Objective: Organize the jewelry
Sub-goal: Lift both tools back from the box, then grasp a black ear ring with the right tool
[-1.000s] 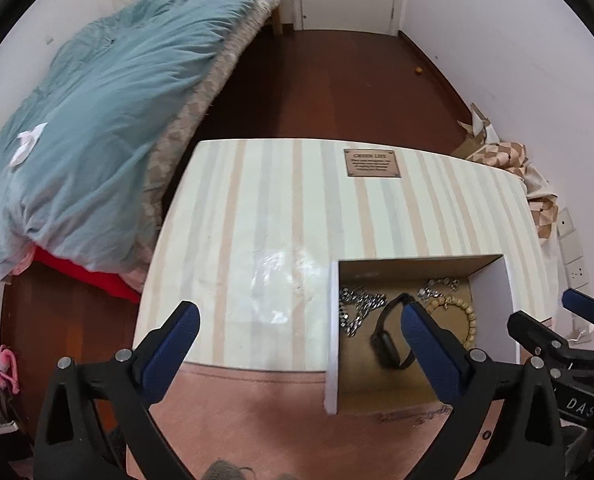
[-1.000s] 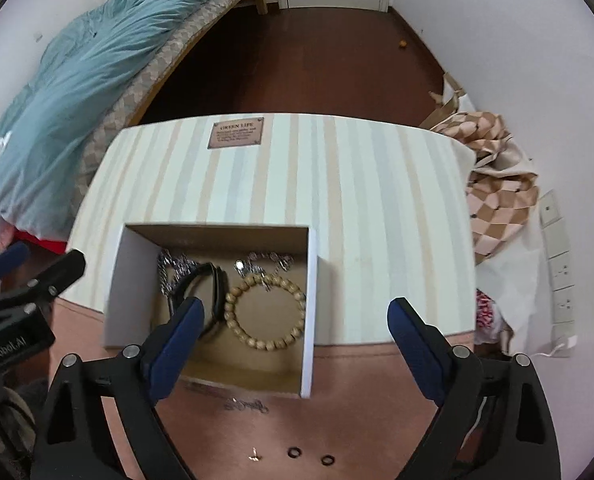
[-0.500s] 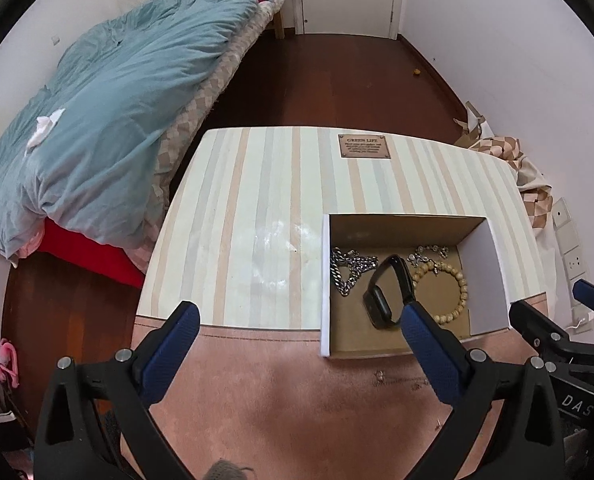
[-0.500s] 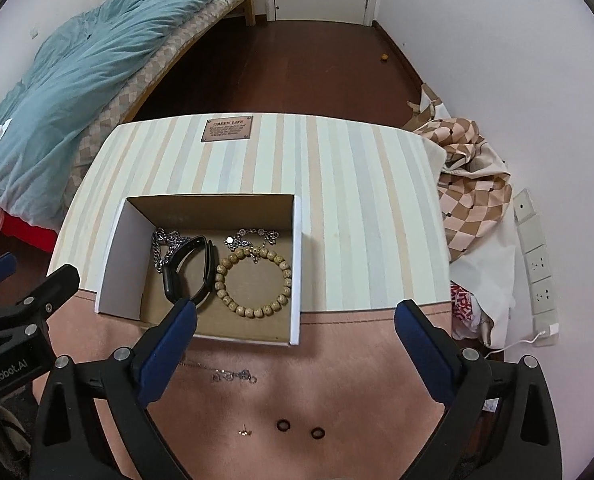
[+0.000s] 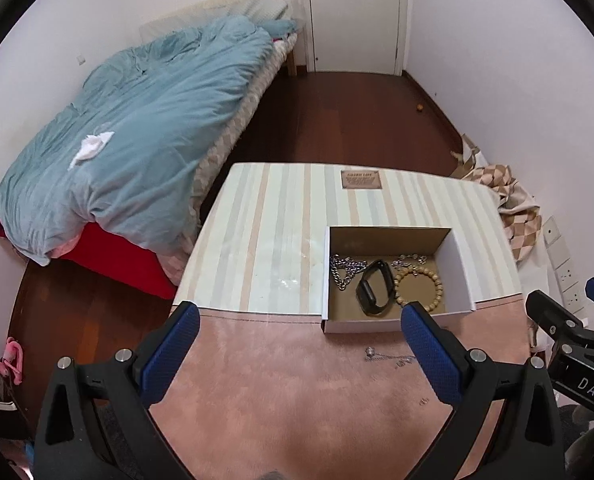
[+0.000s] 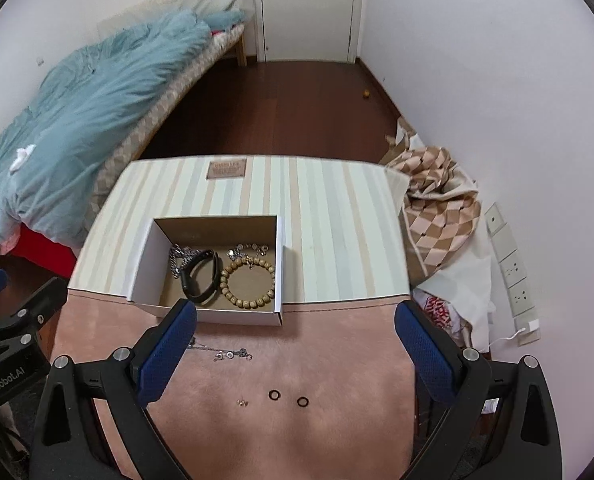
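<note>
Both grippers — left [image 5: 295, 344], right [image 6: 295, 344] — pulled back, higher above box [image 6: 141, 286].

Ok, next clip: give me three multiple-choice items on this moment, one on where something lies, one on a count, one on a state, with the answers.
1. Where does the bead bracelet lie?
A. on the pink cloth
B. in the box, right of the black watch band
C. on the bed

2. How many small dark rings lie on the pink cloth in the right wrist view?
A. two
B. four
C. none

3. How is the right gripper?
A. shut on a chain
B. shut with nothing in it
C. open with nothing between its fingers

Answers: 1 B, the beads rest inside the box beside the black watch band. 2 A, a pair sits side by side near the front edge. 3 C, its blue pads stand wide apart over the cloth.
</note>
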The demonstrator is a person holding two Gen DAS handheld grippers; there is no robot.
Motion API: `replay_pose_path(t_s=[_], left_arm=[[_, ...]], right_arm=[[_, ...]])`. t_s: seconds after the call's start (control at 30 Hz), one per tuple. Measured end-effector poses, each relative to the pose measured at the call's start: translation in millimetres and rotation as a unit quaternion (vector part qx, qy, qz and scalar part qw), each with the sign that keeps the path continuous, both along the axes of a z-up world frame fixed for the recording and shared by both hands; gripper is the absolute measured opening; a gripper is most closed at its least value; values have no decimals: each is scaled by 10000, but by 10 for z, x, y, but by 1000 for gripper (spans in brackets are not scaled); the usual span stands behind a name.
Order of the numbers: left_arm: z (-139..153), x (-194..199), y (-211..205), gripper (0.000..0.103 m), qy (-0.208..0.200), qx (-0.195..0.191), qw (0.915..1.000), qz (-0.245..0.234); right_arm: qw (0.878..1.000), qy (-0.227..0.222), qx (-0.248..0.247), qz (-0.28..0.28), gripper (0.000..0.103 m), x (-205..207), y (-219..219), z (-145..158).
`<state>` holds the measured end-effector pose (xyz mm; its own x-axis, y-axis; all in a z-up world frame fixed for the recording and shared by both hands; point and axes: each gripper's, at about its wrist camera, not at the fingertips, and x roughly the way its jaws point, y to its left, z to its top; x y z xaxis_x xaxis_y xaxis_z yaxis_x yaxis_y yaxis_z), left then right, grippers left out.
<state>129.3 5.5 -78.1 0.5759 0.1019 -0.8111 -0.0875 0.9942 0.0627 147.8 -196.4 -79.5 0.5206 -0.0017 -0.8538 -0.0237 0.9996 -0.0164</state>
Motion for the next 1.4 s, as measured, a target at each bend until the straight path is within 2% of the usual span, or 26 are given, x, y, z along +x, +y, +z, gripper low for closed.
replay_pose_path(t_s=[0.27,0.47,0.63,0.77,0.87,1.0,1.03,1.13,1.27,1.4], left_arm=[[434,-412,-26,103,-412,-26,9991,-100],[659,-646,-42,103,-601,-72,9981,-145],[749,-756,-53,103,-661,-158,9976,-142],[725,-769,-56,103,-663,-171,9977,-7],[587,-754,-65,103,-598,-83,9981,113],[175,-697,-102,103,-340,112,9991,241],[22,-680,-106,103,-217,112,9993,271],[-448,-642,-133,103,195,114,9991,356],[-1034,-612,-202,103,775,137,9962,373],[-1377,-593,-247,103,1107,149,9931,364]], right_arm=[[9987,-513,65,18,100,-429,-9,538],[9972,-731,180,-1,100,-691,-32,809],[9961,-824,314,-7,100,-832,-63,940],[9962,-770,411,-37,100,-873,-105,902],[9970,-563,516,-106,100,-838,-185,710],[9971,-52,707,-279,100,-755,-355,101],[9966,73,770,-290,97,-742,-387,-64],[9951,461,840,-248,68,-707,-441,-618],[9947,787,637,-157,63,-700,-421,-1268],[9944,867,593,-64,59,-687,-389,-1615]])
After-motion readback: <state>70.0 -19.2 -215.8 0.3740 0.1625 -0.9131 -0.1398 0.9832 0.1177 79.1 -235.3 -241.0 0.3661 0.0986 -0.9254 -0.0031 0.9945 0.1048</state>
